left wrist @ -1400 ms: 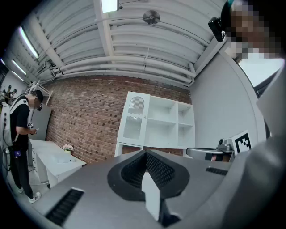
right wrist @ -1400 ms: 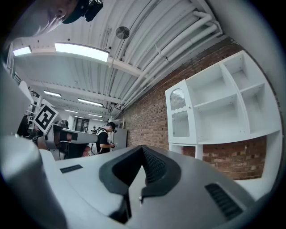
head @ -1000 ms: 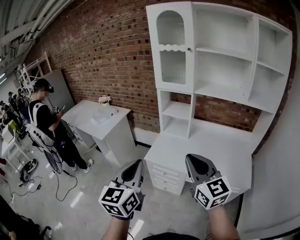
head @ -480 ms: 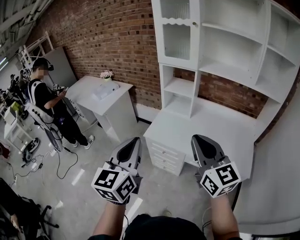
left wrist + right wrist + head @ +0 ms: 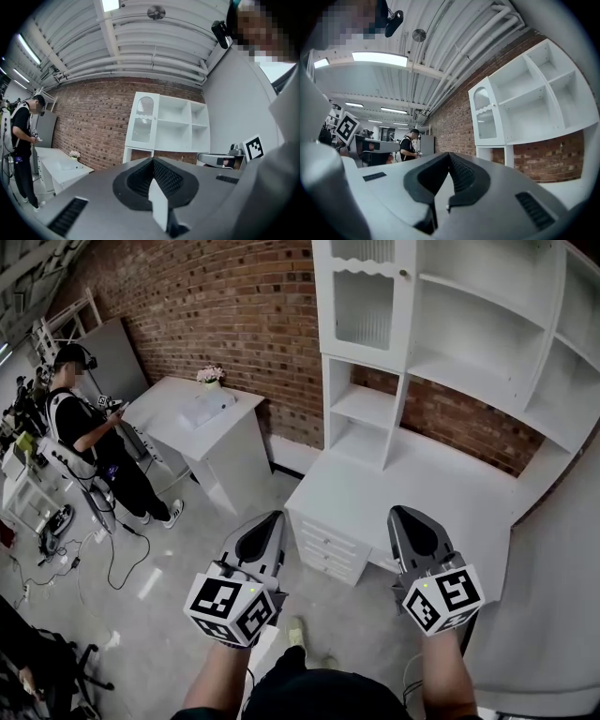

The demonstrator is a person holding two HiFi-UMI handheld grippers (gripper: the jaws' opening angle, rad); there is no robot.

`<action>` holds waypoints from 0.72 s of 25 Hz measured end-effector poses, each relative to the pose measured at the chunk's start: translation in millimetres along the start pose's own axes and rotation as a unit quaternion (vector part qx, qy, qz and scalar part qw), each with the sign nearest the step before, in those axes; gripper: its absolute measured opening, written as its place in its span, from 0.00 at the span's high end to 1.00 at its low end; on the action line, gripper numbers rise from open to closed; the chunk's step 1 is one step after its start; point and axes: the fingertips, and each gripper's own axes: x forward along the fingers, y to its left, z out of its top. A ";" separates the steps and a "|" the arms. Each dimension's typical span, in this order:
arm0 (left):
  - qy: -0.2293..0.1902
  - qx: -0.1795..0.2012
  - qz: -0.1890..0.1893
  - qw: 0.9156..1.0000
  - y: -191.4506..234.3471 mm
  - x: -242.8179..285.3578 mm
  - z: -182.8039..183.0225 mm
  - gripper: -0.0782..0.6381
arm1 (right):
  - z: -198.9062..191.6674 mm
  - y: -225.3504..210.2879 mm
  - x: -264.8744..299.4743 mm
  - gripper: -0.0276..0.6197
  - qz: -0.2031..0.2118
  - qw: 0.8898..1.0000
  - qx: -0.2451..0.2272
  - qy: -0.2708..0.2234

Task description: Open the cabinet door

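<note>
1. Both claws are narrow, jaws pressed together with nothing between them. The left claw point(image 5: 270, 524) and right claw point(image 5: 403, 519) are held level, side by side, above the floor in front of the counter point(image 5: 441, 502).
2. The door point(image 5: 365, 304) is the glazed one at the upper left of the white shelf unit. It is closed and well apart from both claws. Its small knob point(image 5: 405, 274) sits on the door's right edge, beside the open shelves.
3. The step in hand looks like the approach. To do it well, move up to the counter and raise the right claw, which is on the knob's side.
4. Spread the jaws before arriving, meet the knob straight on and close firmly. The hinge is probably on the left, so pull in an arc about that edge.
5. The knob is small, so an off-centre grip could slip. Keep the left claw out of the door's swing.
6. Compared with a second ago, the shelf unit sits higher and larger in the head view. The door's arched top has gone out of frame, and a shoe now shows on the floor. The claws were closed and empty then too. The person point(image 5: 80, 418) at the left has hardly moved.
</note>
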 end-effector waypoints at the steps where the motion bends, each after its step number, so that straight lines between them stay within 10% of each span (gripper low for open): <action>1: 0.000 -0.002 -0.003 1.000 5.1 5.4 -1.8 0.88 | -2.3 -1.0 5.6 0.95 -0.003 1.000 -0.002 0.001; 18: 0.000 -0.005 -0.072 0.997 138.7 131.8 10.0 0.88 | -6.2 -23.0 159.9 0.95 -0.080 0.996 -0.026 0.005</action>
